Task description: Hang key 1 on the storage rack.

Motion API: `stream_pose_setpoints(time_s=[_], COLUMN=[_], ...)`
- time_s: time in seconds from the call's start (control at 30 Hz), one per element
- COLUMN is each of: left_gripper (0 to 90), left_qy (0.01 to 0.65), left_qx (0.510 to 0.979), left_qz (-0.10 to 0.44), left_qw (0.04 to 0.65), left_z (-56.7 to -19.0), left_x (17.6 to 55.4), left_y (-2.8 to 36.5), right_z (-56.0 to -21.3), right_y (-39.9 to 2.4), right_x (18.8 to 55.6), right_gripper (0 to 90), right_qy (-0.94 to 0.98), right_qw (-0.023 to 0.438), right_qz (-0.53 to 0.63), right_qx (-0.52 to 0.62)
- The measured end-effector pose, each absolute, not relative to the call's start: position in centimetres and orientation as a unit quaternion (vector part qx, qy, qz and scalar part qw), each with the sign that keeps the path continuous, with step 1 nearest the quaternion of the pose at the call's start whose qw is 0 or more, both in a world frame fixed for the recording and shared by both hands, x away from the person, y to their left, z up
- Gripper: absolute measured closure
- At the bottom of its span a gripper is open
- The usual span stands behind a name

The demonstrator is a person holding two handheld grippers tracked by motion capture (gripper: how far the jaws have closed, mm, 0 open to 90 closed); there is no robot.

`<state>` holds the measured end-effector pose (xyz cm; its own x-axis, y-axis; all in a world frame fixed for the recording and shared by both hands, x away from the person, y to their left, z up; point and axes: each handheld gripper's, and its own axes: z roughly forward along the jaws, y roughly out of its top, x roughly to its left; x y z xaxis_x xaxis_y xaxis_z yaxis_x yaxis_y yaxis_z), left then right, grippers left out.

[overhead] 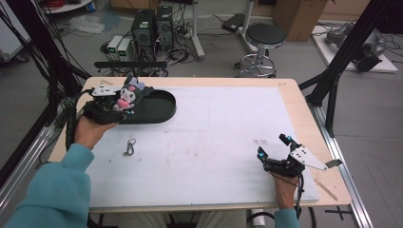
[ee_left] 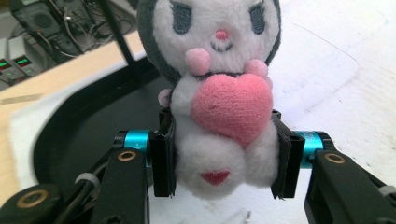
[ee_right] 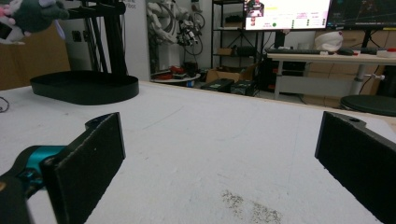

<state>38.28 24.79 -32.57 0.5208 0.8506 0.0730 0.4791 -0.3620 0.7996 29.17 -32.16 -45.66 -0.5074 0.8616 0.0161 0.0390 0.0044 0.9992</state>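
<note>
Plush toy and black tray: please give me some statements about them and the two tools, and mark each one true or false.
1. The left tool grips the plush toy by its lower body. True.
2. The plush toy lies flat inside the black tray. False: it is held up, at the tray's near left end.
3. The right tool holds a key ring. False: its jaws are open with nothing between them.
4. The plush toy holds a pink heart. True.
</note>
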Motion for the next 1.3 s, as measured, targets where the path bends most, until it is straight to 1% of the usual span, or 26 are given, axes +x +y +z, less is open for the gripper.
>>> stream_pose_setpoints(time_s=[0.1, 0.37, 0.7, 0.93, 1.3], left_gripper=[53.0, 53.0, 53.0, 53.0, 52.9], left_qy=[0.431, 0.442, 0.469, 0.480, 0.483], left_qx=[0.780, 0.772, 0.756, 0.747, 0.746], left_qz=[0.253, 0.263, 0.270, 0.272, 0.272], left_qw=[0.376, 0.372, 0.367, 0.370, 0.369], left_z=[-31.7, -30.8, -29.5, -28.9, -28.6], left_x=[38.3, 38.5, 40.1, 40.7, 41.4], left_y=[25.9, 27.3, 29.3, 30.0, 30.0], right_z=[-45.7, -45.7, -45.7, -45.7, -45.7], right_y=[-32.1, -32.2, -32.1, -32.1, -32.1], right_x=[29.2, 29.2, 29.1, 29.1, 29.1], right_gripper=[0.7, 0.7, 0.7, 0.7, 0.7], right_qy=[0.622, 0.622, 0.622, 0.622, 0.622], right_qw=[0.339, 0.339, 0.339, 0.337, 0.337], right_qz=[0.606, 0.605, 0.605, 0.605, 0.605], right_qx=[0.362, 0.362, 0.362, 0.364, 0.364])
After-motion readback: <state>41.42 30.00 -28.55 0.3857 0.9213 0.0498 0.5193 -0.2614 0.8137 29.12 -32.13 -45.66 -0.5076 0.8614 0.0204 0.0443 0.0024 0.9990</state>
